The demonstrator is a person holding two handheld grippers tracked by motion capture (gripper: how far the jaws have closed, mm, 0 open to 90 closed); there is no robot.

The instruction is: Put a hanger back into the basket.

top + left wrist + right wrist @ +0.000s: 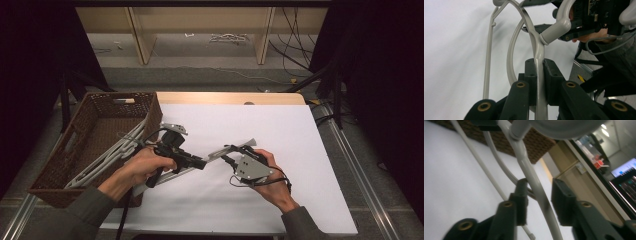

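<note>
a pale plastic hanger lies from the basket at nine o'clock toward table centre. the left gripper is clamped on its rod; the right gripper stands loose around it. light, springy, slippery: best gripped mid-rod.

L hand-held gripper clamped, R apart

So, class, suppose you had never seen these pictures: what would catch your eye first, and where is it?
Most striking is the pale grey clothes hanger held over the middle of the white table. The left claw is clamped on its bar, while the right claw stands open around another bar. Next comes the brown woven basket at the table's left edge, with more grey hangers leaning over its rim.
</note>
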